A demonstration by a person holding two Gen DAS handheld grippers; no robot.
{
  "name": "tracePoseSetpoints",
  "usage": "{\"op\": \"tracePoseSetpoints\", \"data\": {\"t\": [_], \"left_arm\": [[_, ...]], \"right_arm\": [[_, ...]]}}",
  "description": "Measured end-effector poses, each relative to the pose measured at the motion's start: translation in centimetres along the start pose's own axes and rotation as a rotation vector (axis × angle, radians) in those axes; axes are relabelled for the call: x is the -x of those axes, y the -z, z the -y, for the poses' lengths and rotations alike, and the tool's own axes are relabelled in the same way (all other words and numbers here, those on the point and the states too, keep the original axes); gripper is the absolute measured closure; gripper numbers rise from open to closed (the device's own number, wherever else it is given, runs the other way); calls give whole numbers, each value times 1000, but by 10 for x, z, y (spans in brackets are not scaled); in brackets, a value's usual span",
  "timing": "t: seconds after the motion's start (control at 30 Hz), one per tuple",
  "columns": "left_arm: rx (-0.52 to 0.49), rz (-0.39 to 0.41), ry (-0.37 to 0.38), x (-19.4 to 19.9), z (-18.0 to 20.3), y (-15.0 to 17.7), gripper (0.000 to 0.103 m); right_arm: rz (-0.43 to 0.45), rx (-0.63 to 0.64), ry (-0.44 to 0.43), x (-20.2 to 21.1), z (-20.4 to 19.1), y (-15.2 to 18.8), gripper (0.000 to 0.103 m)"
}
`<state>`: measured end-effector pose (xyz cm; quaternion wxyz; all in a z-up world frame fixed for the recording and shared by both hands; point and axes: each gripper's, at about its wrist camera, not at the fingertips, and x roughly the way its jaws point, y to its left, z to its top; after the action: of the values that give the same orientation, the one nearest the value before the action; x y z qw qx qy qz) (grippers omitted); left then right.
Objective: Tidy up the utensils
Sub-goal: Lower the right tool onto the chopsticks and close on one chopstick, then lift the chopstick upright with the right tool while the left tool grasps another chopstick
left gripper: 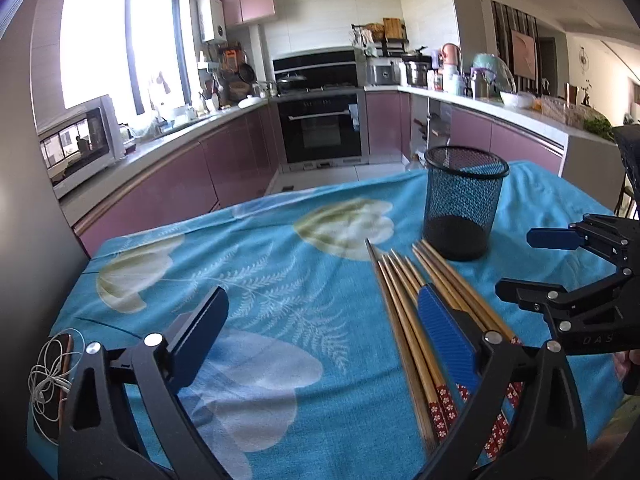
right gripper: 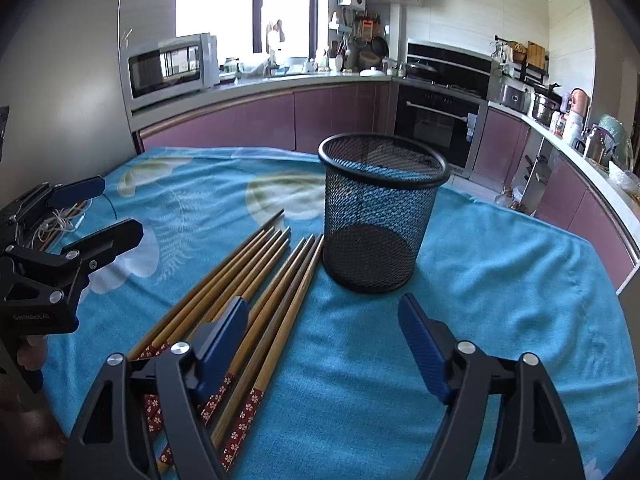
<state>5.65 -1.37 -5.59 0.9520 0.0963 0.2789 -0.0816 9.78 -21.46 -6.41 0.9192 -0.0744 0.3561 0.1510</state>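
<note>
Chopsticks (right gripper: 256, 292) lie bunched flat on the blue floral tablecloth (right gripper: 500, 280), tips pointing toward the black mesh holder (right gripper: 380, 216), which stands upright just beside the tips; nothing visible inside it. Left gripper (left gripper: 324, 336) hovers with jaws spread wide, holding nothing; its right finger sits over the bundle. Right gripper (right gripper: 324, 344) likewise spread and not gripping, its left finger over the chopsticks, with the holder ahead. White earphone cable (left gripper: 52, 376) and a phone (left gripper: 66, 354) sit at the table's left edge, well apart from the chopsticks.
</note>
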Motion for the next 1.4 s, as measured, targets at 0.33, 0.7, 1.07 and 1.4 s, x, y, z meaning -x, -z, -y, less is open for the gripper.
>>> {"op": "tracePoseSetpoints", "data": {"t": [0.33,0.7,1.07,1.4], "left_arm": [[-45,-200,101,-47,7,11,26],[-56,-269,166,-68,14,12,41],[-52,-315,211,-91,20,3,48],[16,-328,253,-104,25,-8,92]], "right_arm": [[-130,-47,-67,-21,6,3,58],[-170,-24,-60,-30,3,-1,67],[-184,4,-49,-39,0,-8,74],[-177,-63,-129,-40,9,-9,95]]}}
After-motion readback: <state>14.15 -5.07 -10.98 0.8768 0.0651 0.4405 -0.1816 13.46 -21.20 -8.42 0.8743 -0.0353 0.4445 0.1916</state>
